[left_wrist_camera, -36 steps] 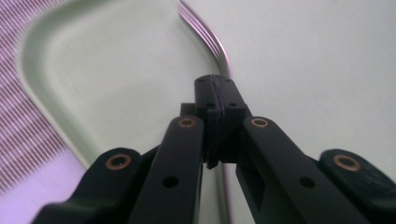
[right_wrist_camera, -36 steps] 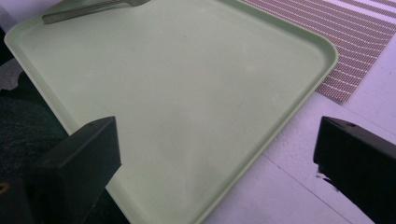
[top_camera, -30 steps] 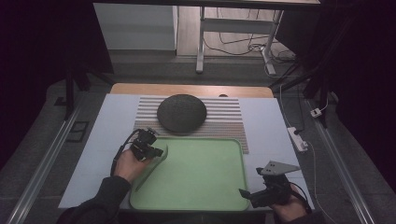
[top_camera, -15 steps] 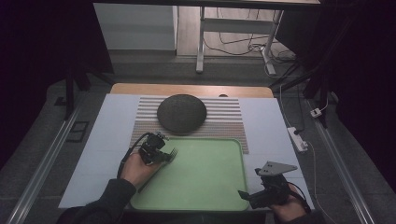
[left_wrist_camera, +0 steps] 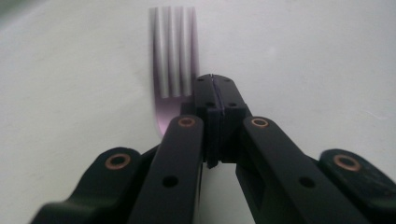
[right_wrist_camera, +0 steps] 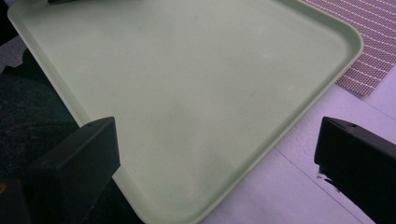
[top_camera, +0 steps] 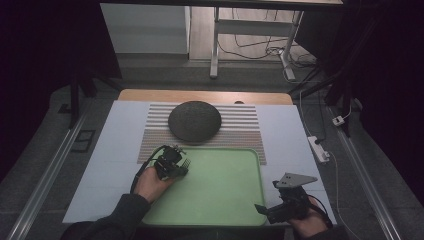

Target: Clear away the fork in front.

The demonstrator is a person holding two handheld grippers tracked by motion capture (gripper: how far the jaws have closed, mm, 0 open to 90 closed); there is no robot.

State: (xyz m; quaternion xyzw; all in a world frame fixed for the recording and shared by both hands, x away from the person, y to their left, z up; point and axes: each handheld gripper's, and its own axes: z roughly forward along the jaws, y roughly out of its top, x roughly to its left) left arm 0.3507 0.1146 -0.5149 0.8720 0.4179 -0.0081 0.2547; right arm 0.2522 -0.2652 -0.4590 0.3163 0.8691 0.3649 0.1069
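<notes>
A metal fork sticks out past my left gripper, whose jaws are shut on its handle. In the high view the left gripper holds the fork low over the far left corner of the green tray, tines pointing right. My right gripper hovers by the tray's near right corner. Its jaws stand wide apart in the right gripper view, with nothing between them and the tray below.
A dark round dish lies upside down on a striped mat behind the tray. A white sheet covers the table. A white power strip lies off the table's right edge.
My left hand has carried the fork to the right and slightly nearer, from beside the tray onto its far left corner. The right hand has stayed put.
</notes>
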